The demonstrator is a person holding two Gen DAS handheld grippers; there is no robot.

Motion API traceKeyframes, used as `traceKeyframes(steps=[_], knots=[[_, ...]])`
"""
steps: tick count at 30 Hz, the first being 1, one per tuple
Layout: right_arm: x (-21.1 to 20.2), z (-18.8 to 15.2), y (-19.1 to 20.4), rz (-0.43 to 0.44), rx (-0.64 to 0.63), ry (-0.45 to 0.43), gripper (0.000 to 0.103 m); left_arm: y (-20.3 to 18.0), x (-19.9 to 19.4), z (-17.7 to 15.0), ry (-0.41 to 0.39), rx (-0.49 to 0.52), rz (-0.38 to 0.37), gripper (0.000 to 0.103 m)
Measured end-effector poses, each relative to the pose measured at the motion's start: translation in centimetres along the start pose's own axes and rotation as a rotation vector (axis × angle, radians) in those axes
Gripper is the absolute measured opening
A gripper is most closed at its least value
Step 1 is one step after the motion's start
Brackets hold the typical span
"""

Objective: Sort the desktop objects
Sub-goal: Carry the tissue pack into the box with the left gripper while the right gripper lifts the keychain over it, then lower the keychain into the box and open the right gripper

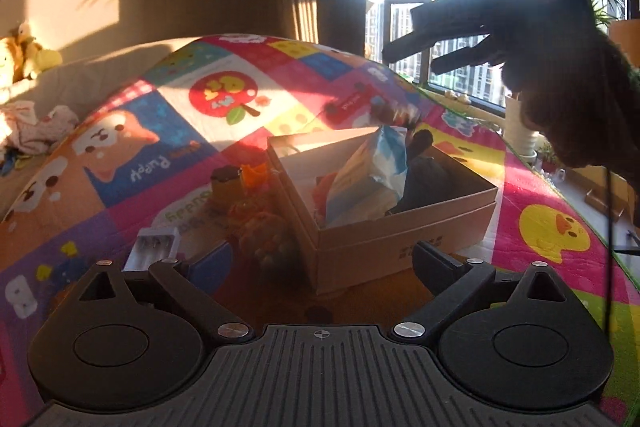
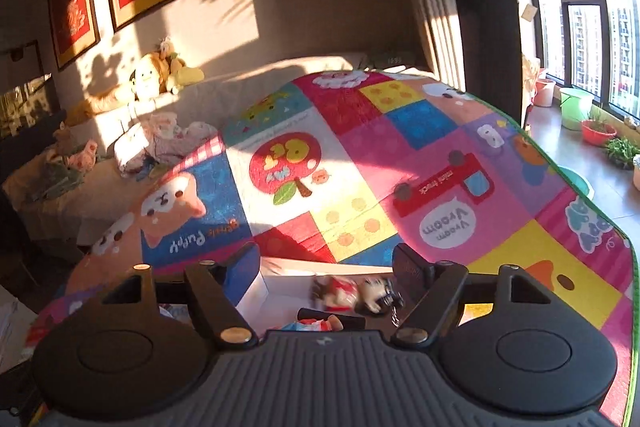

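Open tan cardboard box on colourful cartoon play mat
Mat reads "Gentle Puppy", "Vroom Vroom"; left gripper and right gripper both spread wide, empty.

Left gripper: black plastic, two round discs at base, ribbed grey-black centre plate with small crosshair mark, angled linkage arms, silver screws at pivots, blue pad on one finger. Right gripper: same build, black discs, ribbed plate, silver screws, blue pad on left finger, dark pad on the other. In the left wrist view the right gripper was a dark silhouette, held by a hand in a dark fuzzy glove; thin black cable hung beside it.
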State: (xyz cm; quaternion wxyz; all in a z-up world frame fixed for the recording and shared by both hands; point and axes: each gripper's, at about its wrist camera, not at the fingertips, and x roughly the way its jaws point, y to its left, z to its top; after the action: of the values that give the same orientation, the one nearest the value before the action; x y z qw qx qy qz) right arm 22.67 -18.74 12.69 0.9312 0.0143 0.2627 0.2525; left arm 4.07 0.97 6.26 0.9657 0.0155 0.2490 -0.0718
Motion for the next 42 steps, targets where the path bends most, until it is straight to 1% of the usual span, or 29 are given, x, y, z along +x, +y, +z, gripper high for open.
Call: traceKeyframes(steps=[1, 2, 4, 5, 6, 7, 8, 10, 11, 13, 15, 16, 18, 19, 20, 21, 23, 24, 26, 27, 29, 30, 31, 32, 34, 37, 38, 40, 42], knots=[[1.1, -0.4, 0.8, 0.001, -0.028, 0.028, 0.055, 0.3, -0.1, -0.3, 0.008, -0.011, -0.001, 0.100], [2.1, -0.9, 1.4, 0.005, -0.049, 0.062, 0.045, 0.5, -0.1, -0.6, 0.016, -0.018, -0.003, 0.100], [3.7, -2.0, 2.4, 0.015, -0.070, 0.123, 0.039, 0.8, -0.1, -1.2, 0.028, -0.029, 0.000, 0.100], [4.3, -2.8, 2.8, 0.010, -0.084, 0.157, 0.036, 1.1, -0.2, -1.5, 0.030, -0.036, 0.006, 0.100], [4.6, -3.8, 3.1, -0.010, -0.105, 0.191, 0.035, 1.4, -0.4, -1.7, 0.031, -0.046, 0.012, 0.100], [4.5, -4.5, 3.3, -0.033, -0.116, 0.201, 0.035, 1.8, -0.6, -1.9, 0.030, -0.060, 0.018, 0.100], [3.8, -5.3, 3.4, -0.049, -0.130, 0.190, 0.035, 2.3, -0.9, -2.1, 0.026, -0.076, 0.026, 0.100], [2.2, -6.6, 3.7, -0.062, -0.149, 0.189, 0.035, 3.4, -1.3, -2.4, 0.024, -0.112, 0.048, 0.101], [1.5, -7.2, 3.9, -0.067, -0.144, 0.200, 0.035, 3.9, -1.3, -2.5, 0.026, -0.130, 0.058, 0.101], [1.4, -8.3, 4.1, -0.073, -0.123, 0.264, 0.036, 4.5, -1.2, -2.6, 0.030, -0.158, 0.065, 0.101], [1.3, -8.9, 5.1, -0.097, -0.150, 0.236, 0.036, 4.6, -0.9, -2.5, 0.035, -0.173, 0.065, 0.101], [1.5, -8.8, 5.4, -0.096, -0.158, 0.236, 0.036, 4.5, -0.9, -2.5, 0.033, -0.174, 0.062, 0.101], [2.4, -8.3, 5.5, -0.045, -0.122, 0.270, 0.036, 4.1, -1.1, -2.5, 0.029, -0.163, 0.057, 0.101], [3.0, -8.0, 5.6, -0.050, -0.126, 0.285, 0.035, 4.0, -1.2, -2.6, 0.028, -0.155, 0.061, 0.101], [3.2, -7.6, 5.7, -0.078, -0.141, 0.278, 0.035, 4.1, -1.5, -2.7, 0.028, -0.149, 0.069, 0.101], [2.9, -7.1, 5.7, -0.083, -0.143, 0.250, 0.035, 4.2, -1.8, -2.8, 0.027, -0.147, 0.077, 0.101], [2.0, -5.6, 5.4, -0.018, -0.093, 0.203, 0.035, 4.7, -2.1, -3.0, 0.033, -0.162, 0.092, 0.101], [1.8, -5.0, 5.6, 0.021, -0.069, 0.193, 0.035, 5.0, -2.0, -3.1, 0.039, -0.176, 0.095, 0.101], [2.5, -4.5, 6.6, 0.081, -0.076, 0.199, 0.036, 5.2, -1.5, -3.0, 0.047, -0.198, 0.094, 0.101], [3.3, -4.6, 7.2, 0.086, -0.092, 0.216, 0.036, 5.1, -1.4, -3.0, 0.048, -0.200, 0.087, 0.101], [5.5, -5.0, 7.7, 0.073, -0.120, 0.277, 0.036, 4.5, -1.3, -3.0, 0.045, -0.182, 0.073, 0.101], [6.6, -5.4, 7.6, 0.049, -0.129, 0.308, 0.038, 4.3, -1.4, -3.0, 0.044, -0.167, 0.075, 0.101], [7.1, -5.6, 7.1, 0.044, -0.128, 0.315, 0.051, 4.2, -1.6, -3.1, 0.040, -0.152, 0.084, 0.101], [7.1, -5.7, 6.6, 0.041, -0.122, 0.311, 0.056, 4.4, -1.8, -3.3, 0.036, -0.142, 0.100, 0.102], [6.6, -5.6, 5.9, 0.020, -0.118, 0.311, 0.056, 5.4, -1.9, -3.6, 0.044, -0.156, 0.135, 0.102], [6.2, -5.9, 6.0, -0.009, -0.142, 0.316, 0.056, 7.0, -1.2, -4.2, 0.086, -0.220, 0.179, 0.102], [6.3, -6.0, 6.3, -0.018, -0.147, 0.317, 0.056, 7.2, -0.9, -4.3, 0.095, -0.232, 0.180, 0.102], [6.9, -5.9, 6.9, -0.027, -0.138, 0.324, 0.056, 6.9, -0.7, -4.4, 0.099, -0.230, 0.159, 0.102], [7.5, -5.7, 7.0, 0.007, -0.112, 0.332, 0.056, 6.0, -0.5, -4.4, 0.104, -0.206, 0.133, 0.102]])
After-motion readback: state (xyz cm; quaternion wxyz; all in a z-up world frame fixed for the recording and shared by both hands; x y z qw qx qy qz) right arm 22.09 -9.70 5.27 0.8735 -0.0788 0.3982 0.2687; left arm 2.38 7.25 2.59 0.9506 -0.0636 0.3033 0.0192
